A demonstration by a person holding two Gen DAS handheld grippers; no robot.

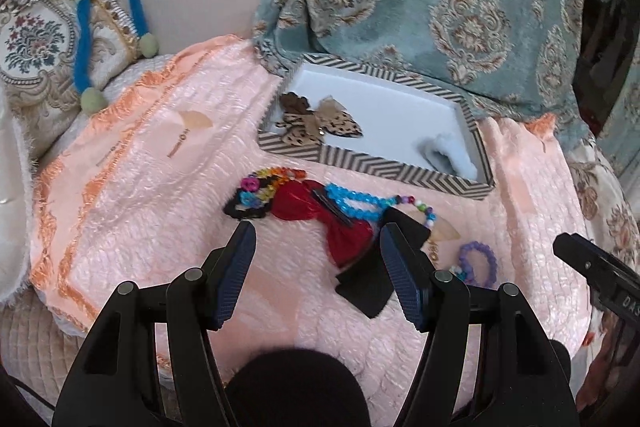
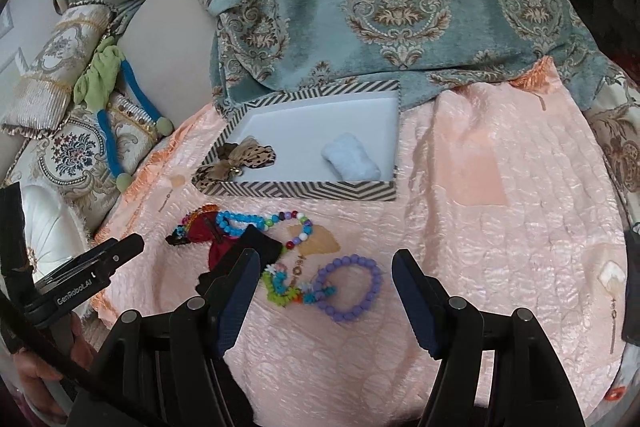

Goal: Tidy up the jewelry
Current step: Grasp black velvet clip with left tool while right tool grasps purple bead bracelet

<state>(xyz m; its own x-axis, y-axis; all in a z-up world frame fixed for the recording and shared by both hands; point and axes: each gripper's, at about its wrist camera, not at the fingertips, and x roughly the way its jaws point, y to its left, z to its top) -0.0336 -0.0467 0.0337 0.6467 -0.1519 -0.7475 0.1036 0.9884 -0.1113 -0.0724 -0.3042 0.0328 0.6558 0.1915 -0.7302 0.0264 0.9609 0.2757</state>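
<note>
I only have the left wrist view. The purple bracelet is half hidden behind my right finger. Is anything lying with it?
Observer: Yes. The right wrist view shows the purple bead bracelet whole, with a green and blue beaded piece touching its left side.
Operator: Where's the right gripper relative to it?
Observer: The right gripper is open, empty, fingers either side of the bracelet, not touching it.
Operator: The white thing in the box, I only see its edge.
Observer: It's a pale blue fluffy pad lying in the near right part of the striped box, apart from the leopard bow.
</note>
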